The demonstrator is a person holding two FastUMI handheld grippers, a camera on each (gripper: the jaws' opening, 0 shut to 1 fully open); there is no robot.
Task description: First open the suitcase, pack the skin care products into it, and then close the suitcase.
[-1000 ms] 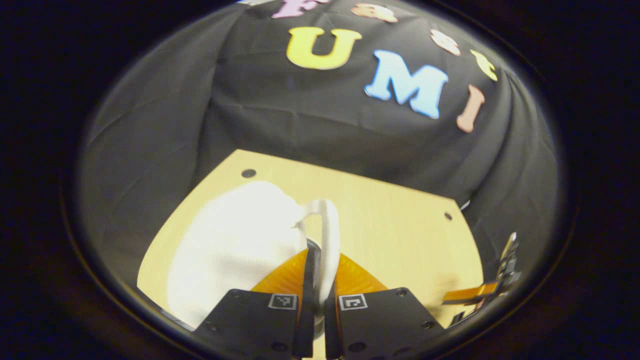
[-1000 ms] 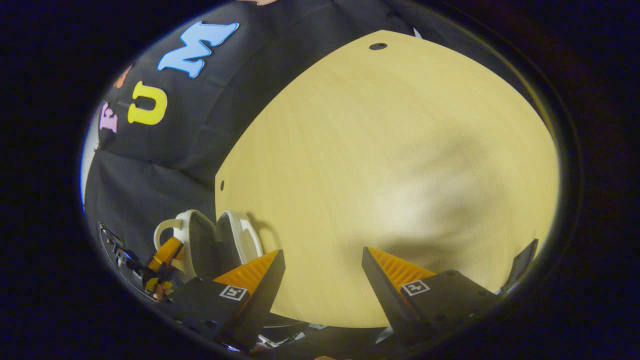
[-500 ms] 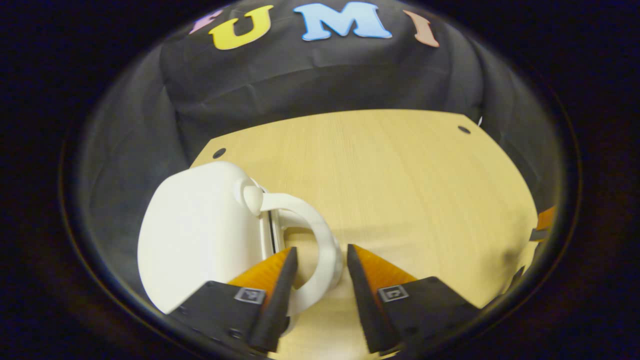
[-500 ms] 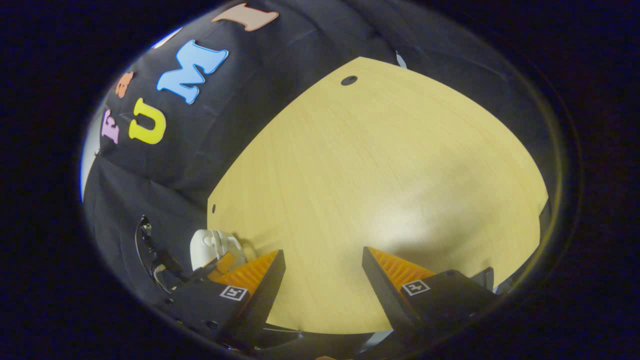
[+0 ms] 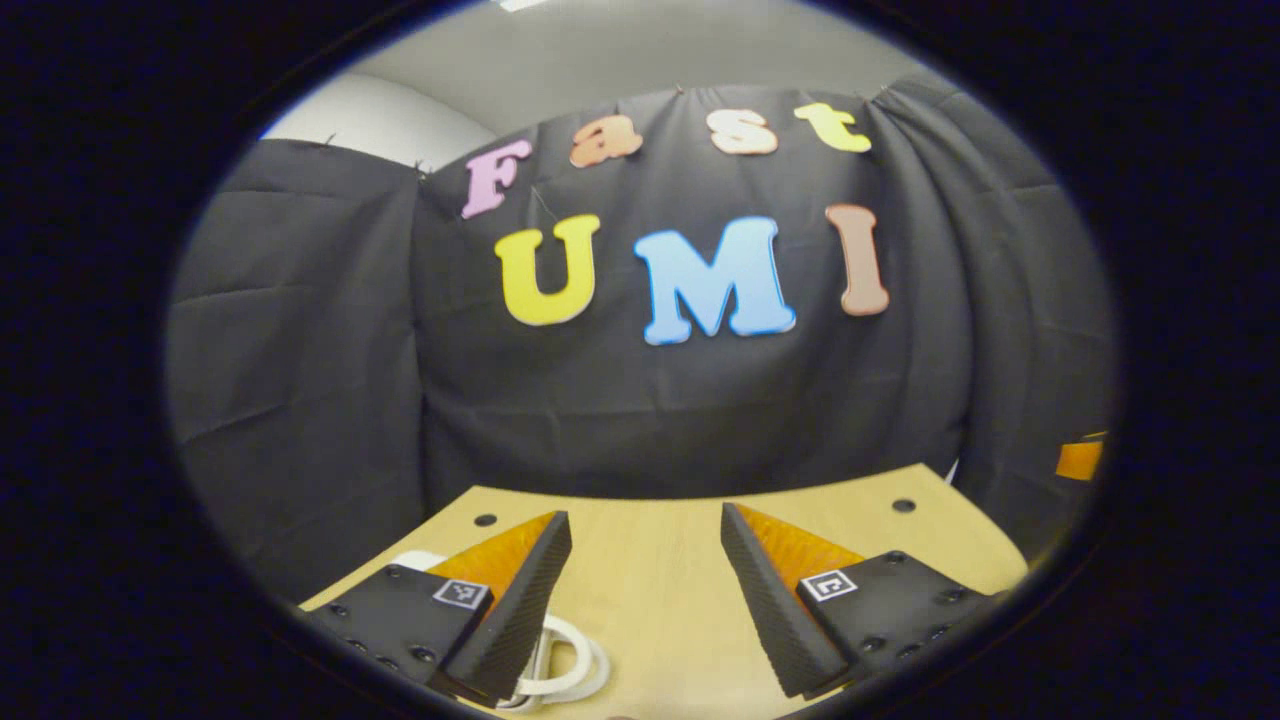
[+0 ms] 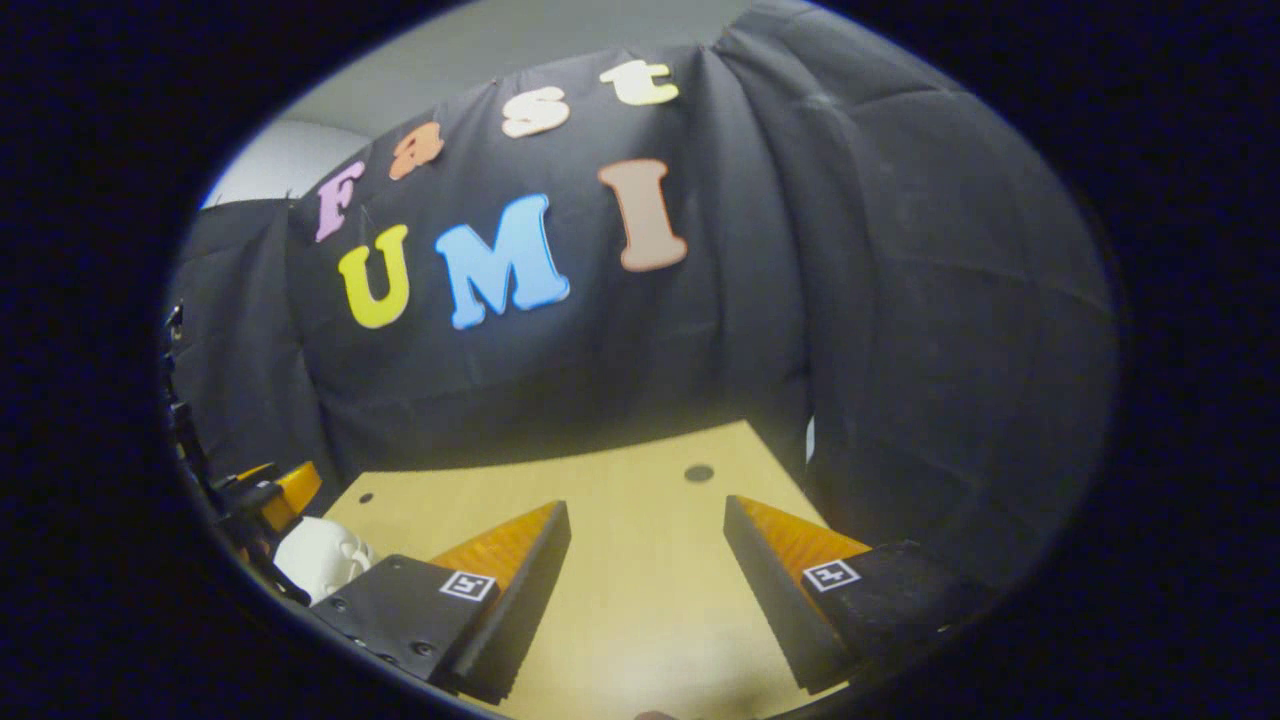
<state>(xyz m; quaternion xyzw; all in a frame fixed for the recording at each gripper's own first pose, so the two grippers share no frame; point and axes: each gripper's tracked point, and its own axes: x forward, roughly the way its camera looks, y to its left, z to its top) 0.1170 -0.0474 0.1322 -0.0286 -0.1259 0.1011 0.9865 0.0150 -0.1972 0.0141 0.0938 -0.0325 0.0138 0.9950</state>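
Left gripper view: the left gripper (image 5: pixel 640 590) hangs released, fingers wide apart over the wooden bench (image 5: pixel 650 550), holding nothing. The white suitcase (image 5: pixel 560 670) lies low at the bottom, its looped handle just under and beside the near finger; whether they touch I cannot tell.

Right gripper view: the right gripper (image 6: pixel 645 590) is likewise spread and empty above bare bench. The suitcase sits off at the lower left edge, near the other gripper, well apart from this one.

The risk I'd judge from here: a low finger could catch that handle loop and drag or tip the case.
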